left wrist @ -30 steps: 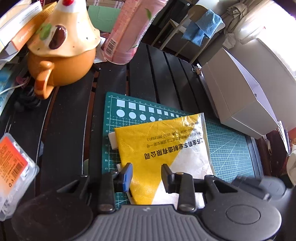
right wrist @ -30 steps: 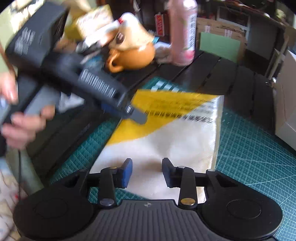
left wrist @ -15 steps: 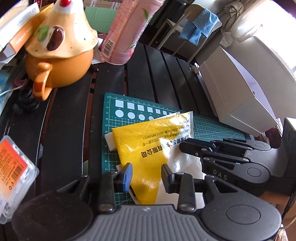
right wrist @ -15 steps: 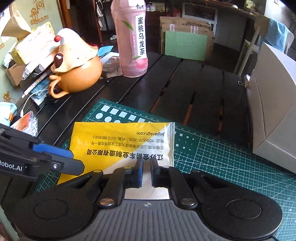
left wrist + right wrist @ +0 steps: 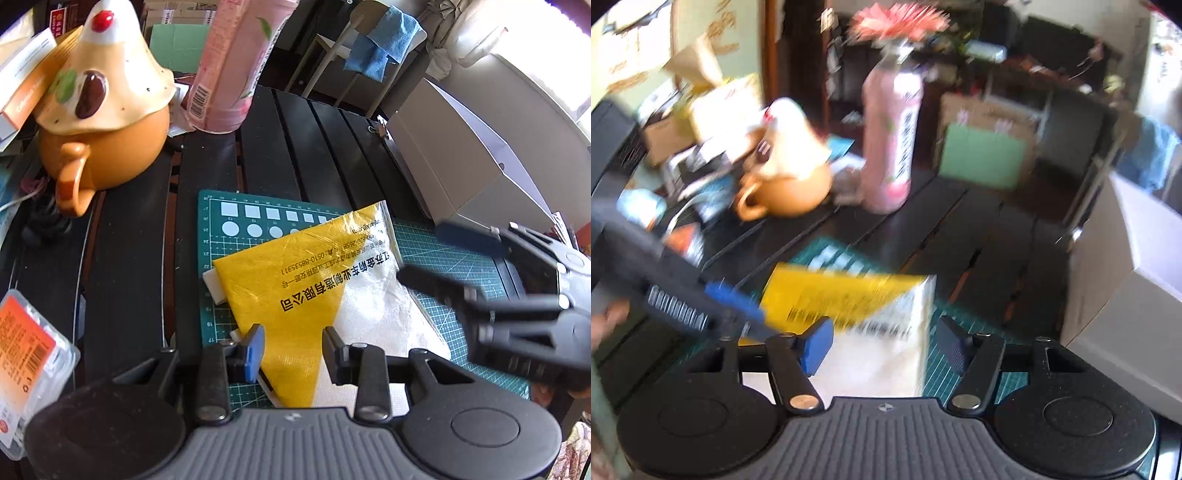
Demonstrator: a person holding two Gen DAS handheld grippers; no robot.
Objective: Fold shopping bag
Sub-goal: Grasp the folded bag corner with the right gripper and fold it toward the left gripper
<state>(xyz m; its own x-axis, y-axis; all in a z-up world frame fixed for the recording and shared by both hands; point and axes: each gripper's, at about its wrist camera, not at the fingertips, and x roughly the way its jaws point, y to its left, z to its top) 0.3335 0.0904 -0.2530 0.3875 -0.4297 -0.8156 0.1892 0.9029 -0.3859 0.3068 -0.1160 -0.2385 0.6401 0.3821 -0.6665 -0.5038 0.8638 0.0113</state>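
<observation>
On the desk: the shopping bag (image 5: 314,295), yellow and white with black print, lies folded flat on the green cutting mat (image 5: 454,258), on the dark slatted desk (image 5: 295,147).
Step in hand: 1 fold looks done; by my reading the right tongs have let go of the bag's right edge and are clearing off for the next hold.
Right tongs (image 5: 886,345): jaws have just been opening and stand spread; the bag's edge lies below the gap, with neither pad pressing on it. This view is blurred.
Left tongs (image 5: 293,349): part-way spread, angled down over the bag's near yellow corner; no pad pinches it that I can see.
Next move: likely a fresh pinch on 1 edge to bring it across, with the other tongs pinning the bag so it does not slide.
Nearby: an orange teapot (image 5: 103,147) and a pink bottle (image 5: 236,62) stand well behind the mat.
</observation>
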